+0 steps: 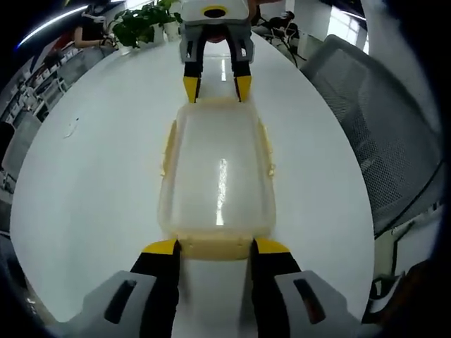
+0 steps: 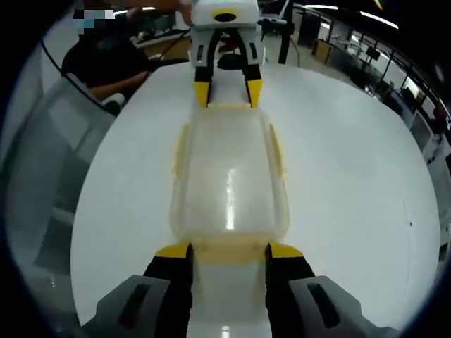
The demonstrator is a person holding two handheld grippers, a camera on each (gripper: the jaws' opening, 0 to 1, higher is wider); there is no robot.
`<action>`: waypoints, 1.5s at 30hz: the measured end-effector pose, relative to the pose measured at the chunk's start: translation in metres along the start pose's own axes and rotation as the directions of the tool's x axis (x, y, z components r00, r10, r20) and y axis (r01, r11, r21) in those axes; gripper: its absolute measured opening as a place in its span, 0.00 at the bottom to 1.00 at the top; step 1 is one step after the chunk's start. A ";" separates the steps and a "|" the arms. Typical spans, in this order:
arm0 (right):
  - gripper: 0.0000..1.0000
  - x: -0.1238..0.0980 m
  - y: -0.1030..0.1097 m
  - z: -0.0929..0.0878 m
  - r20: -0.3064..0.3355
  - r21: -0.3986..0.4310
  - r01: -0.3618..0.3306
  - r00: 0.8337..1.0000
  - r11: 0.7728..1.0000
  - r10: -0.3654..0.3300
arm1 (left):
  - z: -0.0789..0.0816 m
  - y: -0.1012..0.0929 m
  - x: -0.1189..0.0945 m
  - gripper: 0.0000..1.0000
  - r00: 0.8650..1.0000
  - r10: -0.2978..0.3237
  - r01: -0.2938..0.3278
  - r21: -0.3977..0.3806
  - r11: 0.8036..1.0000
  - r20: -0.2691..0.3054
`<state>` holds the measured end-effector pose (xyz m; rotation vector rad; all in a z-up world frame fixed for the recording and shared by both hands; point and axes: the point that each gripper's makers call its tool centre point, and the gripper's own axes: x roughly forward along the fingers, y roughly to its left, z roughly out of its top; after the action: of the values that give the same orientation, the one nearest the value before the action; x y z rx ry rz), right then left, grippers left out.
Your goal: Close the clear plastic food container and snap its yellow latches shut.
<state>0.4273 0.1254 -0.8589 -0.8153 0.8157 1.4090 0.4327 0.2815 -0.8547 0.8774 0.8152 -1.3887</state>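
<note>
In the left gripper view, the left gripper (image 1: 215,246) rises nearest, its 2 yellow-tipped black jaws spread wide and flanking the near yellow latch (image 1: 215,247) of the clear plastic container (image 1: 216,172). The tips sit right at the container's end; whether they press it is hard to tell. The container lies lengthwise on the white table (image 1: 91,162), lid on, pale yellow latches along its sides, no readable label. At its far end the right gripper (image 1: 217,87) stands with jaws apart. A grey mesh chair (image 1: 380,134) stands to the right.

In the right gripper view, the right gripper (image 2: 229,251) likewise straddles the near end latch (image 2: 229,246) with jaws wide. The container (image 2: 229,176) stretches away to the left gripper (image 2: 228,91).
</note>
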 end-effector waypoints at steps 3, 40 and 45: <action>0.39 0.000 0.000 0.000 -0.002 0.001 0.003 1.000 1.000 -0.003 | 0.000 -0.001 0.000 0.39 1.000 0.007 -0.007 0.005 1.000 0.000; 0.40 0.002 0.002 0.000 -0.034 0.011 0.008 0.999 1.000 -0.008 | 0.000 -0.004 -0.002 0.38 0.999 0.010 -0.008 -0.035 0.999 0.040; 0.39 0.001 0.002 -0.001 -0.018 0.013 0.008 1.000 1.000 -0.008 | 0.000 -0.004 -0.002 0.38 0.999 0.015 -0.014 -0.052 0.999 0.036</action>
<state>0.4257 0.1255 -0.8603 -0.8219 0.8333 1.3896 0.4288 0.2826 -0.8533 0.8149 0.8119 -1.3615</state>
